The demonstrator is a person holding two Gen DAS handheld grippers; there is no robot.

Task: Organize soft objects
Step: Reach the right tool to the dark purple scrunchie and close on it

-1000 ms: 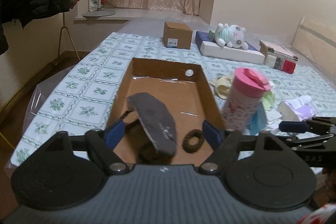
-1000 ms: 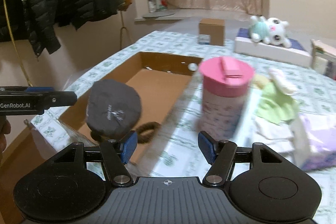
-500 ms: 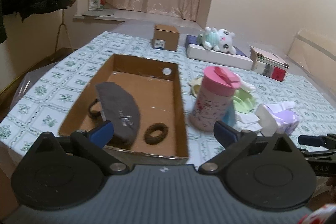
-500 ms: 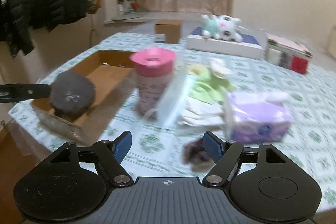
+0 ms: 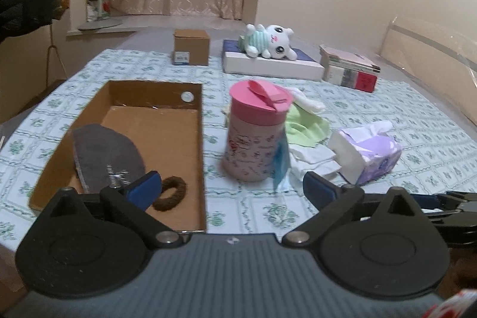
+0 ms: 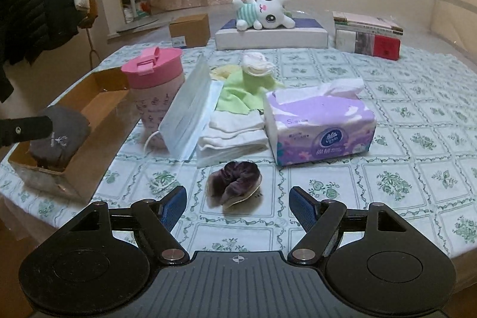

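Cardboard forms the long open box point(image 5: 200, 139) at the left side of the patterned tablecloth point(image 6: 417, 139). Inside the box lie a grey cloth pouch point(image 5: 104, 157) and, to its right, a brown hair tie point(image 5: 171, 192). The left gripper point(image 5: 232, 189) hangs at the near end of the box, its blue-padded jaws spread wide and gripping nothing; its left fingertip overlaps the pouch and hair tie in the view. Right of the box stands a pink-lidded cup point(image 6: 153, 91), with a blue face mask point(image 6: 187, 106) leaning against it. Further right are folded white cloths point(image 6: 235, 130), a green cloth point(image 6: 241, 91) behind them, then a purple tissue pack point(image 6: 322, 124). A dark purple scrunchie point(image 6: 234, 182) lies on the tablecloth in front of the white cloths. The right gripper point(image 6: 238, 204) is released, jaws wide apart, with the scrunchie just ahead of the gap between them, untouched.
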